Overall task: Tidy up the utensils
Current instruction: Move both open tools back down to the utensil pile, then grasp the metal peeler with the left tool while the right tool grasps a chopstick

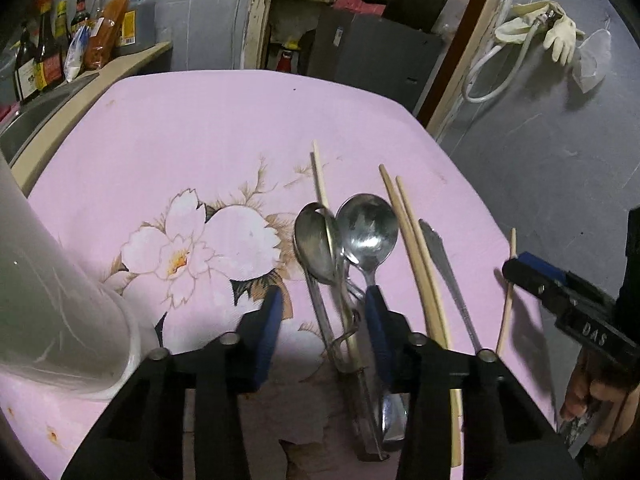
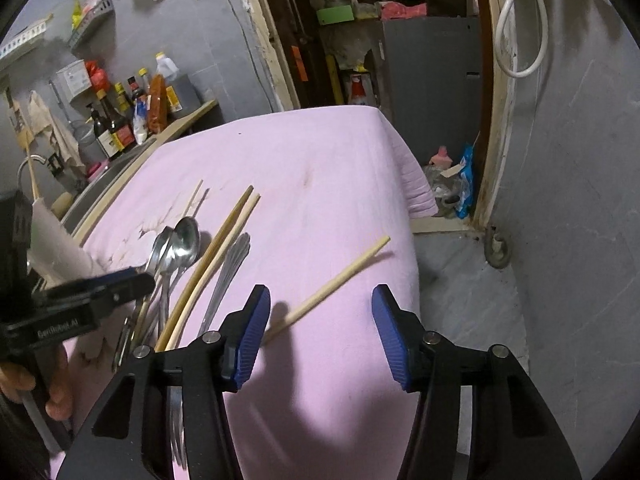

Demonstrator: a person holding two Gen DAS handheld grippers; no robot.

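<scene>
On the pink flowered tablecloth (image 1: 180, 132) lie two steel spoons (image 1: 366, 228), a pair of long chopsticks (image 1: 416, 248), a fork (image 1: 446, 268) with its handle pointing away, and a chopstick (image 1: 320, 172) partly under the spoons. My left gripper (image 1: 322, 304) hangs low over the spoon handles with its jaws apart; the handles and that chopstick lie between its blue pads. A lone chopstick (image 2: 332, 280) lies near the table's right edge. My right gripper (image 2: 320, 300) is open over it, and the chopstick's near end lies by the left pad (image 2: 250, 332).
A white cup-like container (image 1: 60, 300) lies on its side at the left of the cloth. Sauce bottles (image 1: 48, 52) stand on a counter beyond a sink (image 1: 32, 120). The table (image 2: 404, 184) drops off to a grey floor on the right. Gloves (image 1: 560, 36) hang on the wall.
</scene>
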